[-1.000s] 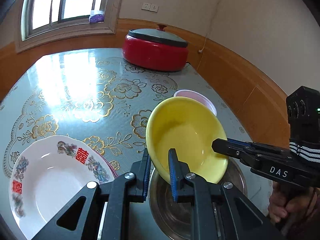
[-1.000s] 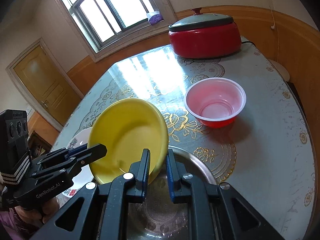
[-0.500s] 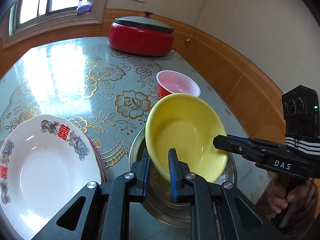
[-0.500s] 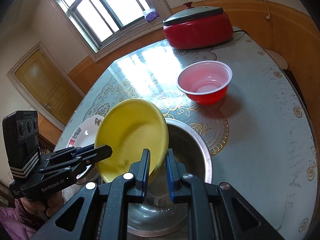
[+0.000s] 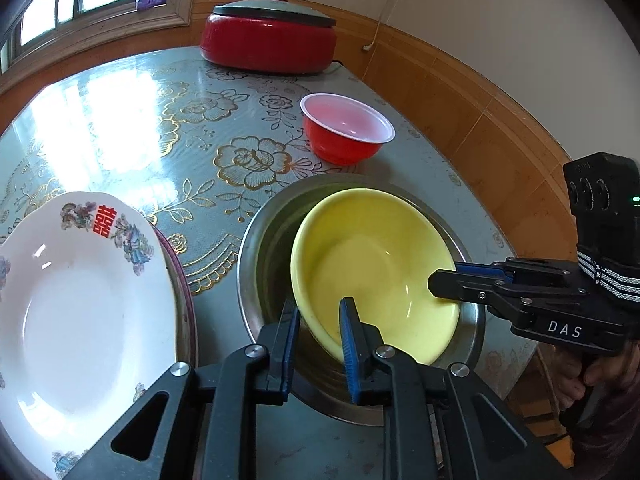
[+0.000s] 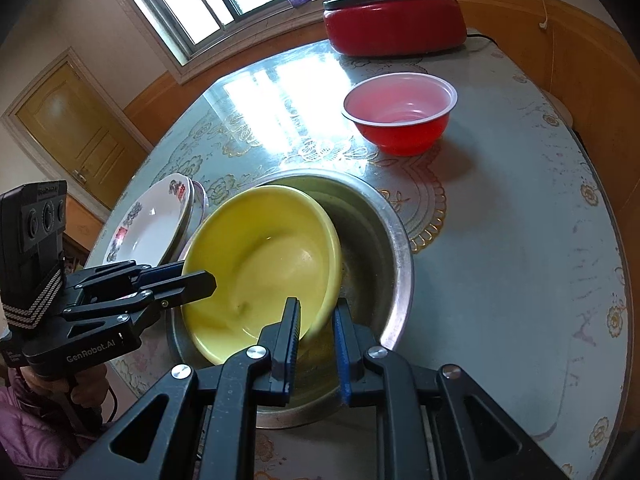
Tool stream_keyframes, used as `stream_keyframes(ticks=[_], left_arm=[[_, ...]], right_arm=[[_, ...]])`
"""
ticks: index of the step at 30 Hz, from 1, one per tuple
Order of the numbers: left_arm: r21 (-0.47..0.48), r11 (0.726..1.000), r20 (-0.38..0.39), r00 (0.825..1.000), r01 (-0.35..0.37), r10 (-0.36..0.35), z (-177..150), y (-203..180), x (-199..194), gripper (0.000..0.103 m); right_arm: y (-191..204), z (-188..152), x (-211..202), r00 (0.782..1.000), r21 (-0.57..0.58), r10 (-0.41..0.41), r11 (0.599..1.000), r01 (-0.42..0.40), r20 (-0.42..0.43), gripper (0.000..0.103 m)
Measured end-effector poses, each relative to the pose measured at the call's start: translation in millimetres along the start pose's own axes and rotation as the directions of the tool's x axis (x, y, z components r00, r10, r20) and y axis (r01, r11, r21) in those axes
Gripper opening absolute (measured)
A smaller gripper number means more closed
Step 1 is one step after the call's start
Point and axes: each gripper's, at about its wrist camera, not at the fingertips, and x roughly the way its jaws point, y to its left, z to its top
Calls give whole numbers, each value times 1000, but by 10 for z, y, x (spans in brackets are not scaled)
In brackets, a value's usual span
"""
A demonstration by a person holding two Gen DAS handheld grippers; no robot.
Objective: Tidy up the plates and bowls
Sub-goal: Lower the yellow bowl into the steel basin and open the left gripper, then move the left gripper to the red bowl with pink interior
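A yellow bowl (image 5: 372,272) (image 6: 260,256) lies tilted inside a steel bowl (image 5: 248,248) (image 6: 400,248) on the flowered table. My left gripper (image 5: 318,320) straddles the yellow bowl's near-left rim; its jaws are opening and the pads look just off the rim. My right gripper (image 6: 316,320) straddles the opposite rim, its jaws are also opening, and the rim between them is blurred. Each gripper shows in the other's view: the right gripper (image 5: 436,282) and the left gripper (image 6: 200,282). A red plastic bowl (image 5: 348,128) (image 6: 400,116) stands beyond.
A white patterned plate (image 5: 80,300) (image 6: 148,228) tops a small stack left of the steel bowl. A red lidded cooker (image 5: 268,44) (image 6: 396,28) sits at the table's far edge by the wall. Wood-panelled wall runs along the right; a hand (image 5: 600,372) holds the right gripper.
Both grippers came down with the yellow bowl, which went from hanging above the steel bowl to lying inside it. The gaps between both pairs of pads have widened slightly.
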Motion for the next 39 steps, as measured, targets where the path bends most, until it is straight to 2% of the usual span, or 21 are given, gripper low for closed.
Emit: stream_keyframes(ticks=[6,9,12,22,30,39], left_arm=[[12,1000,10,1000,-15,15,-20,11,-15,20],[34,999,7,1000,-17,17,-41,-26,-8,20],[28,1000,13,1000,-13,13,-44,-23,-13,21],[32,999,36,999,-28,27,-68,-42,-47,21],[32,998,40,998,-46,45,-67,-56,-44,22],[46,997,70,996,-67,64,-23,-90,-70,38]], right_arm=[[25,1,-1,1000,-14,-30,999,30,2,16],[72,2,-25,997,-40,-79,996,79,5,16],[106,11,-53,993,-61,-118,991,119,25,26],[198,-27,19,989,-134,-145,980,149,37,25],[160,-19,27,993,-104,-117,987,120,34,25],[69,5,-157,992,-20,-38,999,41,118,28]])
